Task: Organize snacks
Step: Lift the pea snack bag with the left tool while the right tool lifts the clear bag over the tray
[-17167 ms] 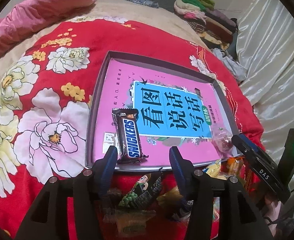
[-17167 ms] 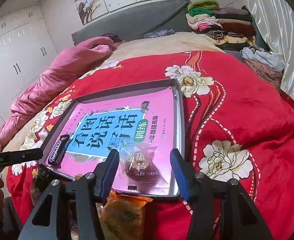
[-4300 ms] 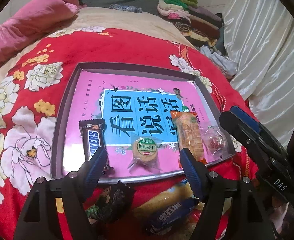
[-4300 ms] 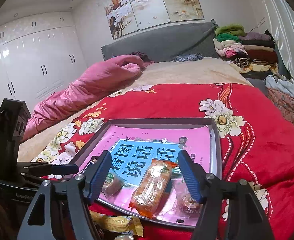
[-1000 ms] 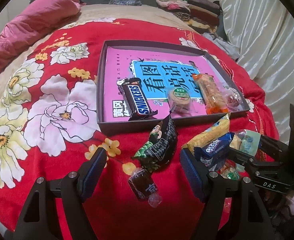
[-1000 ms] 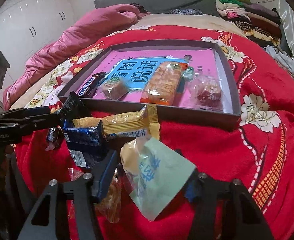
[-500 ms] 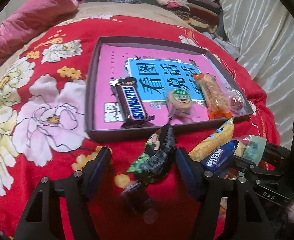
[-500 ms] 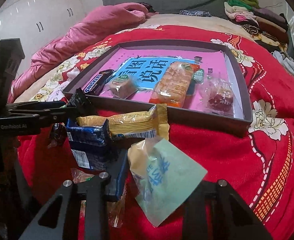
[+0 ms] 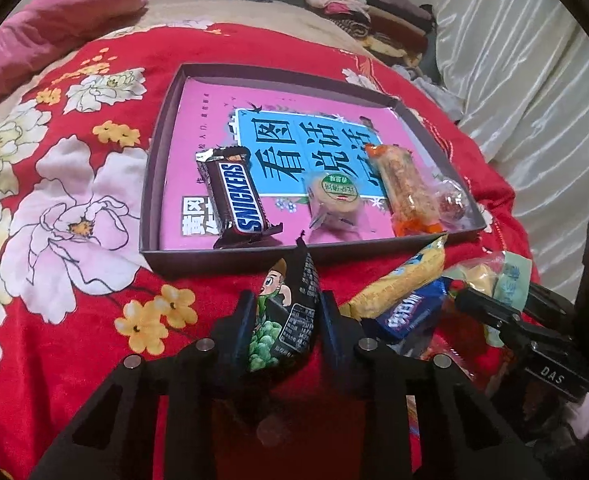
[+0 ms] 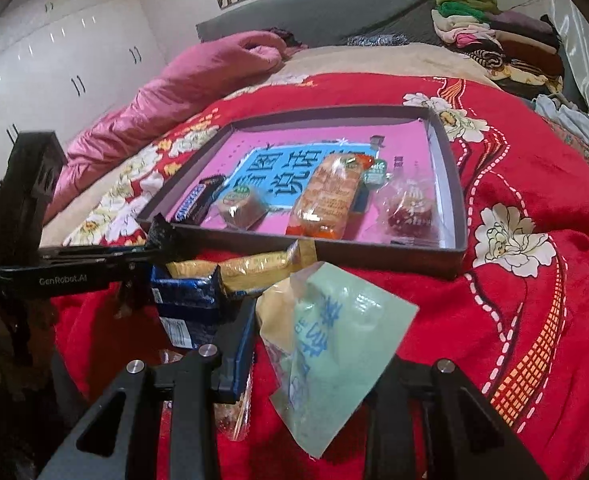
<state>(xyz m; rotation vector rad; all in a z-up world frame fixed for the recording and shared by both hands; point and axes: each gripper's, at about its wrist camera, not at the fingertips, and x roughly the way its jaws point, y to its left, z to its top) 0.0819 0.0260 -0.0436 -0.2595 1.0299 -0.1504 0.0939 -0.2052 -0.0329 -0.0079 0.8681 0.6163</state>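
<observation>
Tray (image 9: 152, 184) on bed holds four snacks. Left hand-held gripper (image 9: 284, 316), jaws just closing, grasps black packet (image 9: 290, 312); right hand-held gripper (image 10: 314, 344) grasps green packet (image 10: 334, 340). Yellow packet (image 10: 250, 266), blue packet (image 10: 186, 300) remain outside, near tray's front wall.

Left tool (image 9: 284, 322) just clamped tight; right tool (image 10: 314, 344) likewise, both angled downward.

Both views are lit by soft, warm indoor light from above, with colours heavily saturated. Glare spots sit on the glossy wardrobe doors (image 10: 46, 64) at 10 o'clock and sheen on the curtain (image 9: 526, 92) at 2 o'clock. Fisheye bending curves every edge inside a black vignette. Fine detail is smeared, and near wrappers look soft.
</observation>
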